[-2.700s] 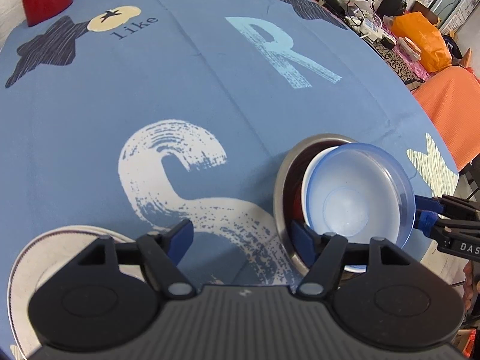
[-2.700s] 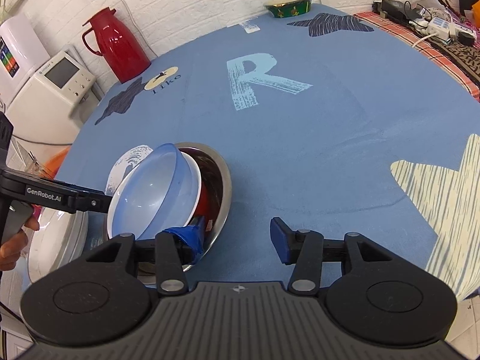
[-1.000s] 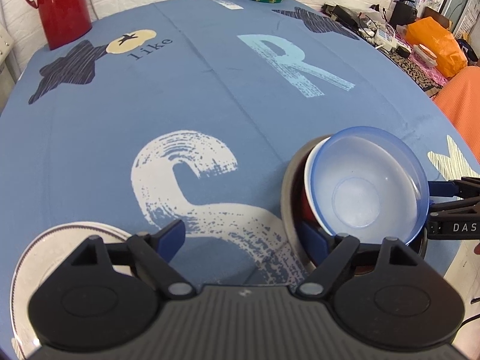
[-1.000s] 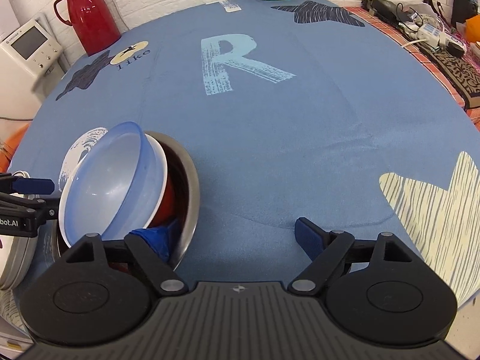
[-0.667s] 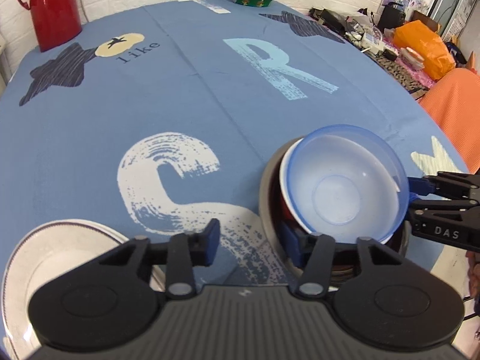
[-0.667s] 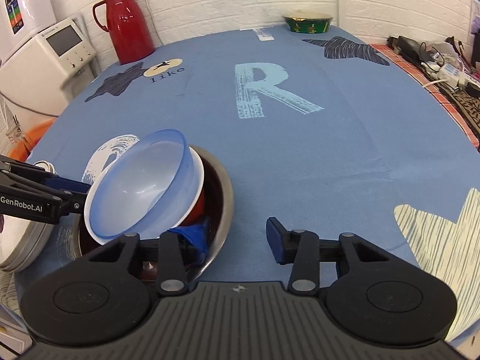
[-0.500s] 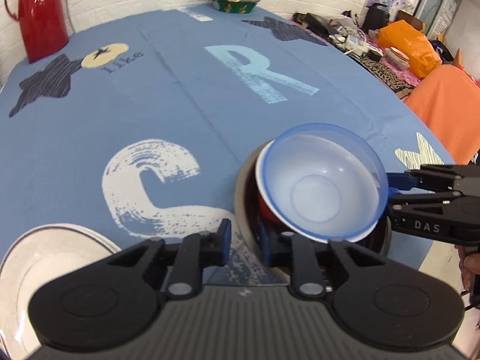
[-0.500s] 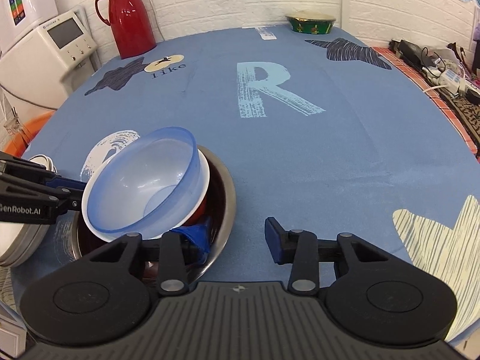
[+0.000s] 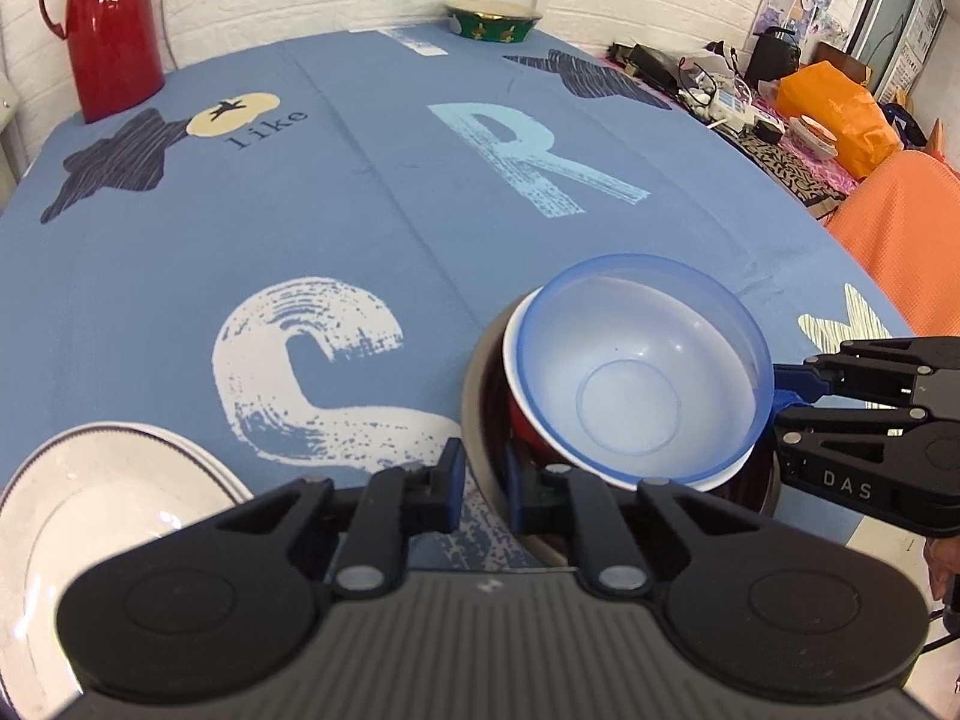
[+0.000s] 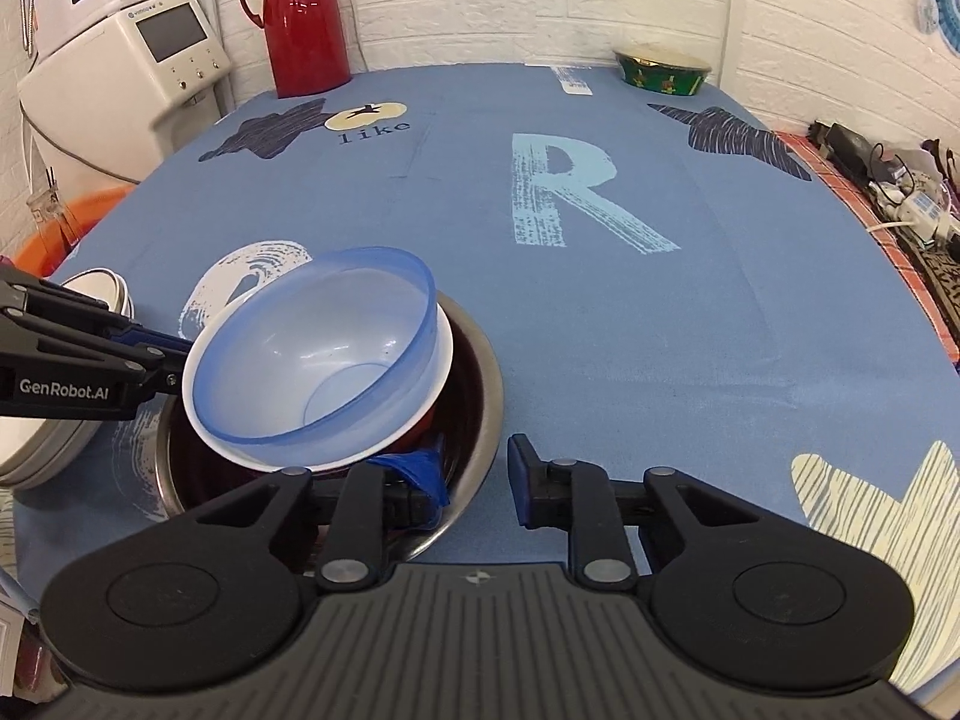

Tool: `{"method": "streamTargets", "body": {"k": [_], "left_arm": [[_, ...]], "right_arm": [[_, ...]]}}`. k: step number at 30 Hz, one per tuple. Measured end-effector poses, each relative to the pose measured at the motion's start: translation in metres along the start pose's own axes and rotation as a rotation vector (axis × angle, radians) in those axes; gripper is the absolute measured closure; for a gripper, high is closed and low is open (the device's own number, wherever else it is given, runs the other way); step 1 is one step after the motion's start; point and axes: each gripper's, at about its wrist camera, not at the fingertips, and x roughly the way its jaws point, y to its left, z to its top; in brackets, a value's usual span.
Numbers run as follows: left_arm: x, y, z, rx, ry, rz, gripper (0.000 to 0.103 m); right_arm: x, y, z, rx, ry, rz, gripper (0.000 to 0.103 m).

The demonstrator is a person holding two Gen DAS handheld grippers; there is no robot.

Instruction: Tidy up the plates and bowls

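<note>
A steel bowl (image 9: 474,372) (image 10: 483,396) sits near the front edge of the blue tablecloth. Tilted inside it is a red bowl with a white rim (image 9: 510,354) (image 10: 445,360), and a clear blue plastic bowl (image 9: 630,396) (image 10: 312,348) is nested in that. My left gripper (image 9: 483,495) (image 10: 174,360) is shut on the steel bowl's near-left rim. My right gripper (image 10: 474,486) (image 9: 780,390) straddles the opposite rim, one finger inside and one outside, with a narrow gap still showing. A white plate (image 9: 90,516) (image 10: 54,438) lies to the left of the bowls.
A red thermos (image 9: 108,30) (image 10: 306,18) and a green patterned bowl (image 9: 492,18) (image 10: 660,69) stand at the far edge. A white appliance (image 10: 138,60) is off the table's left, cables and an orange bag (image 9: 840,108) off its right.
Both grippers have narrowed around the steel bowl's rim: the left has closed onto it, the right has gone from wide open to a small gap. The stacked bowls stay tilted.
</note>
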Motion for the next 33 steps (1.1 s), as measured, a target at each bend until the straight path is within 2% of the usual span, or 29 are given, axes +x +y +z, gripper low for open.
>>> {"method": "streamTargets", "body": {"k": [3, 8, 17, 24, 29, 33], "left_arm": [[-0.001, -0.002, 0.000, -0.003, -0.005, 0.006, 0.102], [-0.006, -0.006, 0.001, 0.000, -0.022, 0.021, 0.103], [-0.014, 0.001, 0.010, -0.027, -0.041, 0.028, 0.103], [-0.041, 0.017, 0.019, -0.071, -0.081, 0.040, 0.103], [-0.092, 0.034, 0.014, -0.077, -0.163, 0.129, 0.103], [-0.130, 0.061, -0.004, -0.115, -0.185, 0.227, 0.103]], "right_arm": [[0.001, -0.007, -0.001, 0.072, 0.012, 0.044, 0.100], [0.001, -0.013, -0.005, 0.166, 0.035, 0.099, 0.100], [-0.007, -0.012, 0.001, 0.202, 0.017, 0.149, 0.099], [-0.028, 0.010, 0.021, 0.132, -0.038, 0.162, 0.098], [-0.039, 0.046, 0.041, 0.053, -0.084, 0.205, 0.096], [-0.037, 0.086, 0.052, -0.015, -0.095, 0.292, 0.096]]}}
